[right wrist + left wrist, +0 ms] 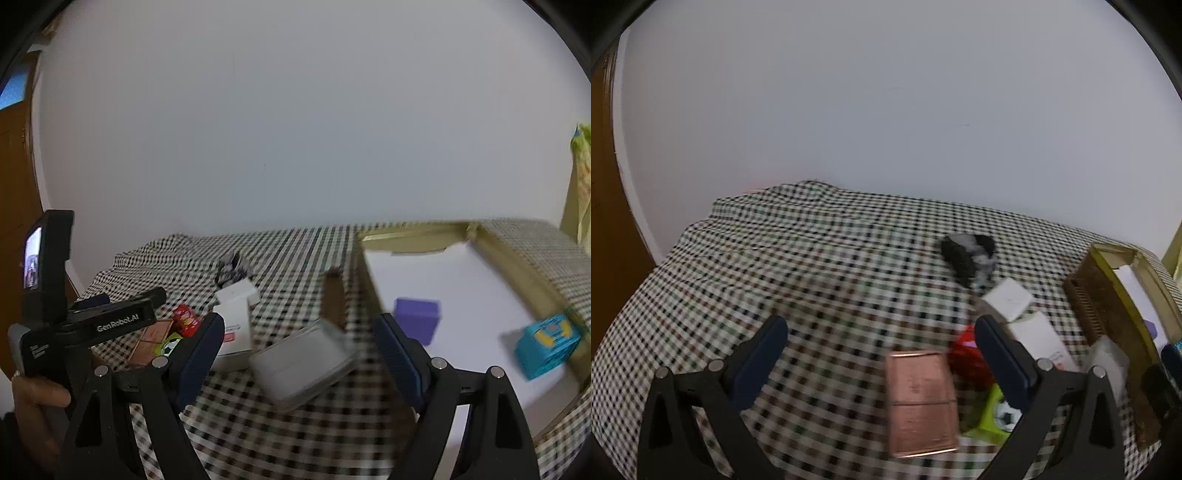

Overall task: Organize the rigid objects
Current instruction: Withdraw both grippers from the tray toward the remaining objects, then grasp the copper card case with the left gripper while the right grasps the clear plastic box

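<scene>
lying flat: copper box [921,402] | glossy, seam across middle

checked tablecloth [820,266], white wall [886,110], wooden door [14,166]

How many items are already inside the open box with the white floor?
2. A purple block sits on the box floor near its left side, and a blue carton lies by the right wall. The near corner is hidden by the right gripper.
</scene>
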`<act>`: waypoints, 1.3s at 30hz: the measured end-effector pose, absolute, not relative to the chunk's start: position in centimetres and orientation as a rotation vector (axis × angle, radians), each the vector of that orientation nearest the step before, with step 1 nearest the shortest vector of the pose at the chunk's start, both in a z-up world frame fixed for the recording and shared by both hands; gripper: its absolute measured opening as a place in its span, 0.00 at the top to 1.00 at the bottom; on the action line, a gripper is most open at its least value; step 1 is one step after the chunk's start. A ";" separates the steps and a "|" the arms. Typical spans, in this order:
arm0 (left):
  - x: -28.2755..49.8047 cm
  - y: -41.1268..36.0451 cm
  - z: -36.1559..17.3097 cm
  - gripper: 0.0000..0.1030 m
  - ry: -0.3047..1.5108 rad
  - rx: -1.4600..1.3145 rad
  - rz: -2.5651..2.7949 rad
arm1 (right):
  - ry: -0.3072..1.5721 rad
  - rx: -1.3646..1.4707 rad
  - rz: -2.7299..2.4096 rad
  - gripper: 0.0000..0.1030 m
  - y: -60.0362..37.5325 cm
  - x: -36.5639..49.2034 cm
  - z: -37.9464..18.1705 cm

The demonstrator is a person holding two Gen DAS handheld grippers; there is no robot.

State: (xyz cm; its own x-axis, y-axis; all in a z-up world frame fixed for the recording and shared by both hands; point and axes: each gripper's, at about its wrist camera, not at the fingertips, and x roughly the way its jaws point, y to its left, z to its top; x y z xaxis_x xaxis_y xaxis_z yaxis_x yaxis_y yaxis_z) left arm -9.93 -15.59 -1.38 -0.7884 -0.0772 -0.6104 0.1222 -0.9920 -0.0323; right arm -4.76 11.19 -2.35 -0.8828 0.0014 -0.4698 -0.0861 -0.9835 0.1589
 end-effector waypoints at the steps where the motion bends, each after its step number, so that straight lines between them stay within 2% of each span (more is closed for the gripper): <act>1: -9.9 -16.0 -1.4 0.01 0.105 0.973 -2.865 | 0.280 -0.781 2.985 0.17 10.8 -4.9 -2.7; 5: -10.0 -17.6 -1.5 0.01 0.121 0.985 -2.827 | 0.309 -0.933 2.922 0.18 9.8 -6.6 -4.1; 8: -10.3 -18.3 -1.7 0.01 0.155 1.020 -2.821 | 0.309 -0.937 2.839 0.17 9.7 -7.1 -4.4; 13: -10.4 -18.3 -1.5 0.01 0.113 1.015 -2.790 | 0.266 -0.952 2.777 0.17 9.2 -8.0 -4.5; 19: -10.2 -18.7 -1.5 0.01 0.136 1.028 -2.789 | 0.447 -0.992 2.833 0.17 9.2 -7.6 -5.3; 24: -10.0 -18.5 -1.5 0.01 0.114 1.031 -2.772 | 0.426 -1.009 2.715 0.20 10.0 -8.7 -5.7; 27: -10.2 -18.6 -1.6 0.01 0.106 1.042 -2.756 | 0.506 -1.127 2.655 0.20 10.9 -10.1 -7.0; 29: -10.2 -18.4 -1.7 0.01 0.093 1.051 -2.751 | 0.517 -1.101 2.657 0.20 11.2 -10.6 -6.8; 31: -10.3 -18.2 -1.9 0.01 0.063 1.058 -2.742 | 0.487 -1.145 2.651 0.20 11.2 -11.9 -7.0; 37: -10.6 -17.7 -2.3 0.01 0.034 1.109 -2.755 | 0.153 -1.279 2.654 0.20 9.4 -14.4 -7.2; 39: -10.5 -17.2 -2.3 0.01 0.016 1.127 -2.786 | 0.096 -1.299 2.693 0.23 9.4 -14.3 -7.1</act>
